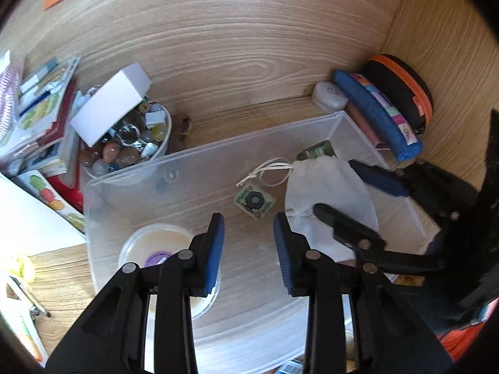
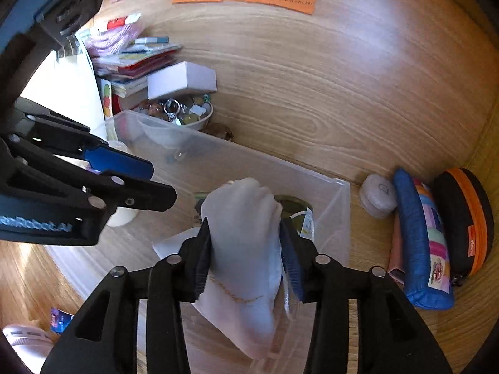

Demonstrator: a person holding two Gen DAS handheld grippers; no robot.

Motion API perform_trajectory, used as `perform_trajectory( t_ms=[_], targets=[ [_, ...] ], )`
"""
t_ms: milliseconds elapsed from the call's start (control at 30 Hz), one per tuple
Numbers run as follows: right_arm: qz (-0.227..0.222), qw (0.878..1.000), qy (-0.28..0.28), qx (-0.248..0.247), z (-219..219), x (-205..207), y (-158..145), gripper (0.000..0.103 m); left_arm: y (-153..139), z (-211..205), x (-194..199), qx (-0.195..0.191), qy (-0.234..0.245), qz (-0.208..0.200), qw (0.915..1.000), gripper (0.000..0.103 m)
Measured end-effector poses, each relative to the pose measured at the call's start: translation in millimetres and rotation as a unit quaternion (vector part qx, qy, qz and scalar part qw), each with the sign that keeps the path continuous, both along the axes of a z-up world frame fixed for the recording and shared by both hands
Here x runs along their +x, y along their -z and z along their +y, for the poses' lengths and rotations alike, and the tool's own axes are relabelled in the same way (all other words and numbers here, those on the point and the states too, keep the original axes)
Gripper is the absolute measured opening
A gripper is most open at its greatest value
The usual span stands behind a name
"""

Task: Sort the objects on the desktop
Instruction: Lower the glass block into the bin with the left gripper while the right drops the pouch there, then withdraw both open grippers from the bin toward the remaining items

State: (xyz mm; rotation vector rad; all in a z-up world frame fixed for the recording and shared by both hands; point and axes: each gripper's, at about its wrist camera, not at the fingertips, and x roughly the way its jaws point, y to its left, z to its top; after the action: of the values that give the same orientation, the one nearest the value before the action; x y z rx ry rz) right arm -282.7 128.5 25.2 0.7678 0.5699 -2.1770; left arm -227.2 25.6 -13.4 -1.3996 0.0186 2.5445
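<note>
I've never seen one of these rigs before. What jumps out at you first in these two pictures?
First, the white cloth pouch pinched between the right gripper's blue-padded fingers, over the clear plastic bin on the wooden desk. The left gripper hangs open above the bin's floor, near a small green square charm on a white cord. Behind the bin's left corner, a bowl of colourful glass marbles catches the light.

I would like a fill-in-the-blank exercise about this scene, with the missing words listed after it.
1. The right gripper is shut on a white cloth ____.
2. The left gripper has its jaws ____ and holds nothing.
3. The bowl of marbles stands ____ the clear plastic bin.
4. A white ____ lies on top of that bowl.

Missing words: pouch; open; outside; box
</note>
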Motion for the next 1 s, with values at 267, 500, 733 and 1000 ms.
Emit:
perform_trajectory(
  t_ms=[267, 500, 733, 1000],
  targets=[
    [-0.009, 0.997, -0.005, -0.082, 27, 3, -25, 0.058, -14, -7, 16, -0.01, -0.02, 0.029, 0.9993, 0.046],
    [-0.092, 0.981, -0.025, -0.169, 44, -7, -37, 0.069, -30, -22, 56, -0.052, -0.061, 0.085, 0.9932, 0.064],
    [-0.105, 0.974, -0.06, -0.189, 48, 9, -49, 0.07, -49, -25, 105, -0.075, -0.089, 0.135, 0.984, 0.08],
    [-0.077, 0.98, -0.041, -0.179, 73, 47, -79, 0.07, -64, -23, 151, -0.058, -0.096, 0.164, 0.9801, 0.096]
  ],
)
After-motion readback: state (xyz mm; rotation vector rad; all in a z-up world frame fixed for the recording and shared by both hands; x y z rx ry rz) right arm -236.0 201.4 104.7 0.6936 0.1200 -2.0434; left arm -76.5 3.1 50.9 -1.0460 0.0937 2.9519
